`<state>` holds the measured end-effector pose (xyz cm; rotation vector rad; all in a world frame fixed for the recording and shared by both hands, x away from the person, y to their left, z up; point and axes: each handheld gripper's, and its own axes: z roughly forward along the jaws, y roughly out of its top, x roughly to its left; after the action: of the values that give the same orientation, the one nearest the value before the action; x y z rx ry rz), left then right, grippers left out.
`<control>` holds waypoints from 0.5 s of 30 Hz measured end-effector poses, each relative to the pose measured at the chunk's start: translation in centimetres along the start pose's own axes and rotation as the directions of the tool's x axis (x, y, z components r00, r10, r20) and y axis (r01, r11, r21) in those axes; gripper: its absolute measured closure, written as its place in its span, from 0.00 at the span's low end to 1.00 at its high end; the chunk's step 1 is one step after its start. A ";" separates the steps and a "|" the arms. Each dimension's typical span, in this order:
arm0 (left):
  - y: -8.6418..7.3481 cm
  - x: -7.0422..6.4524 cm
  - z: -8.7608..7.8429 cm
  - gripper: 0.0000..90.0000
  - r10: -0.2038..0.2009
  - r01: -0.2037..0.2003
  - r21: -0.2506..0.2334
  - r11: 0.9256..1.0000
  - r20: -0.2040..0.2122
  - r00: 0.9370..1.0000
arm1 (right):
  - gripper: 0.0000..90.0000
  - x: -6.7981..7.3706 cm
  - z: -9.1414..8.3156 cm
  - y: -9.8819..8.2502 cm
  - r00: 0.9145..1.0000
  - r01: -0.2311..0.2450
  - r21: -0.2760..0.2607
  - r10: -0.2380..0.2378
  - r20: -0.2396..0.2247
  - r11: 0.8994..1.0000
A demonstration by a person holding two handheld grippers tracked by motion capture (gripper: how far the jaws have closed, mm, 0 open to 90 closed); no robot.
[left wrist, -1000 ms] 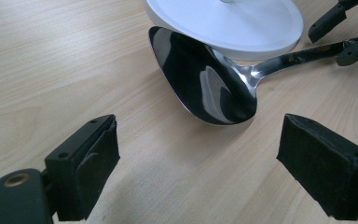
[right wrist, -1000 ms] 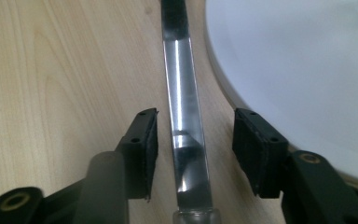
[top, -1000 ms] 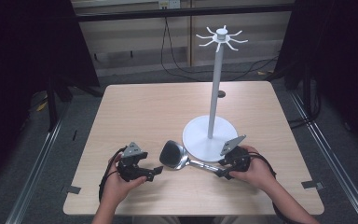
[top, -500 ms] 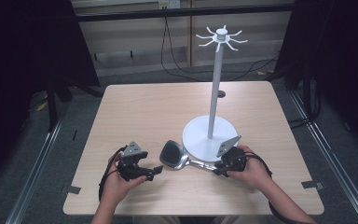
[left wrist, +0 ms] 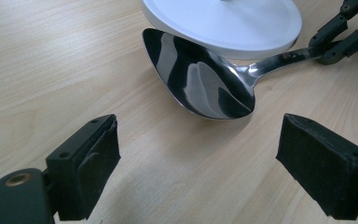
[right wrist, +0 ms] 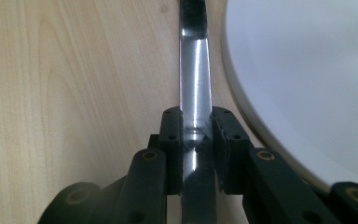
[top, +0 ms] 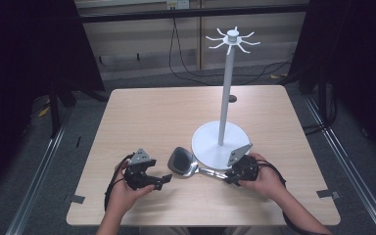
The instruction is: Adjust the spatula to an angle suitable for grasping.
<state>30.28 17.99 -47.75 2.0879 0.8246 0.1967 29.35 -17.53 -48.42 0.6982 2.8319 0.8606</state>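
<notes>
A large steel spoon (top: 182,162) lies on the wooden table (top: 166,117) with its bowl (left wrist: 200,79) beside the white round base (top: 213,142) of a tall hook stand (top: 227,73). My right gripper (top: 229,177) is shut on the spoon's handle (right wrist: 195,84), its jaws pressed on either side, right next to the base rim (right wrist: 279,93). My left gripper (top: 164,180) is open near the front edge, its jaws spread wide and pointing at the spoon bowl from a short distance, with nothing between them.
The stand's pole carries a ring of white hooks (top: 232,40) at its top. Black cables (top: 111,183) trail from the grippers. A dark floor and metal rails (top: 39,166) surround the table; tape marks (top: 76,199) sit near the front corners.
The spoon and my right gripper have shifted slightly left along the stand's base. My left gripper has stayed in place.
</notes>
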 end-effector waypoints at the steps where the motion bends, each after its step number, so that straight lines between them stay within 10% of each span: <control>1: 0.0 0.0 0.0 0.14 0.002 -0.002 0.000 1.000 0.000 1.000 | 0.83 0.1 -0.1 0.0 1.000 -0.019 0.009 0.019 -0.003 1.000; 15: 0.9 0.1 -1.0 0.14 0.008 -0.010 -0.037 0.999 -0.034 0.999 | 0.83 1.1 0.7 1.3 0.999 0.030 -0.021 -0.031 -0.042 0.999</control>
<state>30.37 18.30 -46.48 2.0585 0.8260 0.2514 29.09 -15.70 -48.24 0.6402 2.8590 0.9082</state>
